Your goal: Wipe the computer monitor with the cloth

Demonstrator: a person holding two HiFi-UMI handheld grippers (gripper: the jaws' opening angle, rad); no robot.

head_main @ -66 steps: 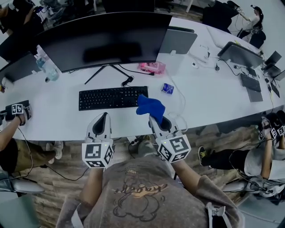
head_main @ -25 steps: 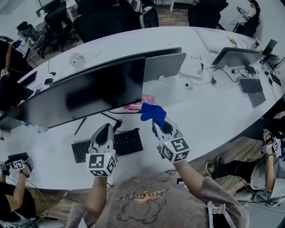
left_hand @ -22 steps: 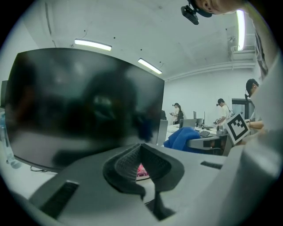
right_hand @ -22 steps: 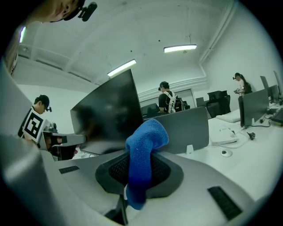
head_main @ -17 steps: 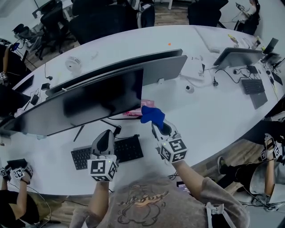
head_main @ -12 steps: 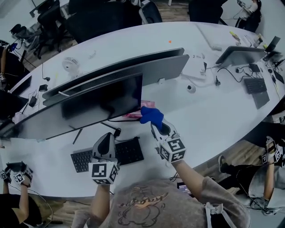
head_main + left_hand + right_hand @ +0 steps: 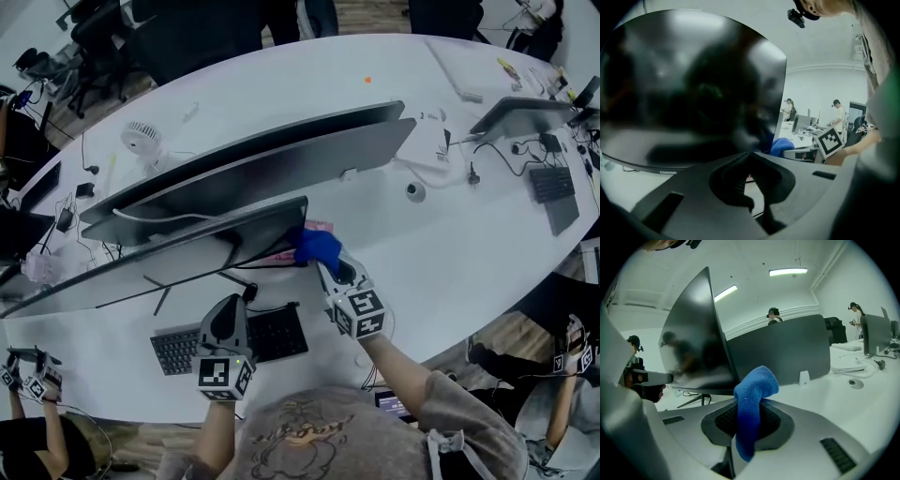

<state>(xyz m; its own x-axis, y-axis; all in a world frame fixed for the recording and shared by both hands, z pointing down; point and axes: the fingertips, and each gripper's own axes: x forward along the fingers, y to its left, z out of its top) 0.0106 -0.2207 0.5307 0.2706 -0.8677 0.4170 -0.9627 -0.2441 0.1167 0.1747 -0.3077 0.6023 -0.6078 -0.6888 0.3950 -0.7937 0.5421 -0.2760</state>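
The white curved table (image 7: 469,244) carried a wide curved monitor (image 7: 262,225) with a black keyboard (image 7: 279,330) in front of it. The left gripper (image 7: 228,305) hovered over the keyboard facing the dark screen, its jaws closed tip to tip with nothing between them. The right gripper (image 7: 330,266) was clamped on the blue cloth (image 7: 317,246), which bulged above the jaws right at the monitor's lower right edge; contact was unclear.

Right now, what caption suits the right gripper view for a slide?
Right tongs shut on the cloth, close to the edge of the monitor.
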